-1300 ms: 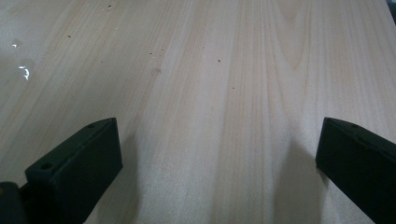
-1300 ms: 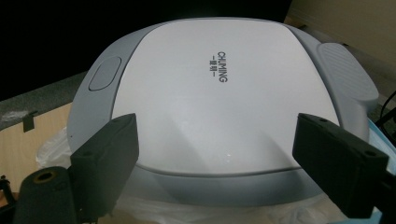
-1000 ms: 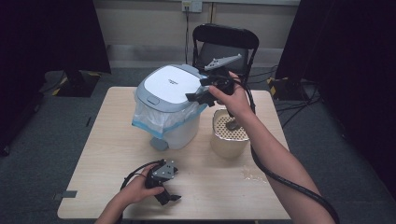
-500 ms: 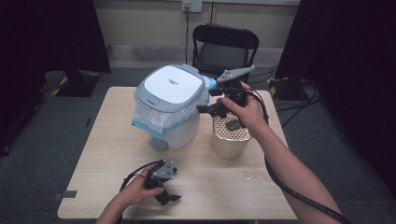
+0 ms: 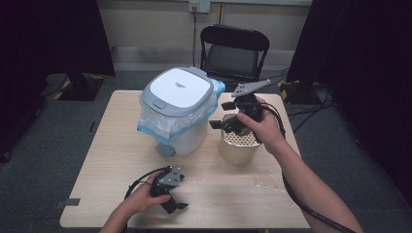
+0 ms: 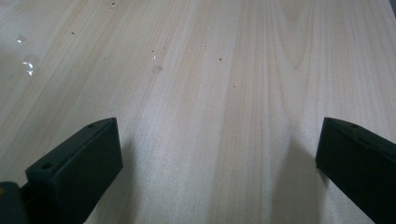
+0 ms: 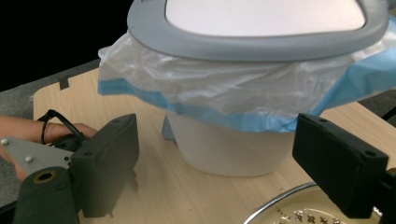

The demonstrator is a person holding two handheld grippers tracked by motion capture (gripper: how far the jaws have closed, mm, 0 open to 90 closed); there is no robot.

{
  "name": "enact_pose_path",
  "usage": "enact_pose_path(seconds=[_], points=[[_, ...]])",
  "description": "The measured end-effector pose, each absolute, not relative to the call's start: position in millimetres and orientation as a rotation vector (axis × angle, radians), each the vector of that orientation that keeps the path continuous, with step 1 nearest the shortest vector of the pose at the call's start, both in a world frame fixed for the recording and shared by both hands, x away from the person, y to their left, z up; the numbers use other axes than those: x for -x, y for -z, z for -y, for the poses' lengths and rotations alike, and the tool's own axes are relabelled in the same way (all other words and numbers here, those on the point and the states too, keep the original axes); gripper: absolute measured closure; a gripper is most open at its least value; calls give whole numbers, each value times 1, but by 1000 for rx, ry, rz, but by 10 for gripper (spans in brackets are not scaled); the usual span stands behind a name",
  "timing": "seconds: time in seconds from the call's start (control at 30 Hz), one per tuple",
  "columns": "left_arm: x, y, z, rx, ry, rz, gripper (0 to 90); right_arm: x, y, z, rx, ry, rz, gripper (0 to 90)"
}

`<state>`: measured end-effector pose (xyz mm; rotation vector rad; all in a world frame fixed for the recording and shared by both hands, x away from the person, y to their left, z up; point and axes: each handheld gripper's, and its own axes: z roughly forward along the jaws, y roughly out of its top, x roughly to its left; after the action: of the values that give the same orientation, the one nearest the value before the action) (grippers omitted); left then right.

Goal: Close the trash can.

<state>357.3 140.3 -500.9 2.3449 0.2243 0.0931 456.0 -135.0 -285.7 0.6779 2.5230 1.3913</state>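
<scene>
A white bin (image 5: 180,131) with a grey-rimmed lid (image 5: 179,87) and a clear, blue-edged liner stands at the middle of the wooden table (image 5: 111,150). To its right is a cream perforated canister (image 5: 237,149) with a metal rim (image 7: 275,205). My right gripper (image 5: 220,115) hovers open over the canister, jaws pointing at the bin (image 7: 224,149), with nothing between them. Near the table's front edge my left gripper (image 5: 174,201) rests open and empty. Its jaws (image 6: 219,154) stand wide apart just above bare wood.
A black folding chair (image 5: 235,53) stands behind the table. Small spilled specks or wet marks (image 5: 265,182) lie on the wood in front of the canister. Cables trail on the floor at the right. Dark curtains flank the scene.
My right gripper has moved from beside the bin's lid, down and toward the person, to over the canister. The left gripper has stayed where it was.
</scene>
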Motion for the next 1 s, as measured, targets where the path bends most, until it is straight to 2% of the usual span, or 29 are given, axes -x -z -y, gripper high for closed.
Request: enact_pose_path(seconds=[1.0], points=[[-358, 501, -140, -2341, -99, -217, 0, -427, 340, 145, -638, -1372, -2625, 143]])
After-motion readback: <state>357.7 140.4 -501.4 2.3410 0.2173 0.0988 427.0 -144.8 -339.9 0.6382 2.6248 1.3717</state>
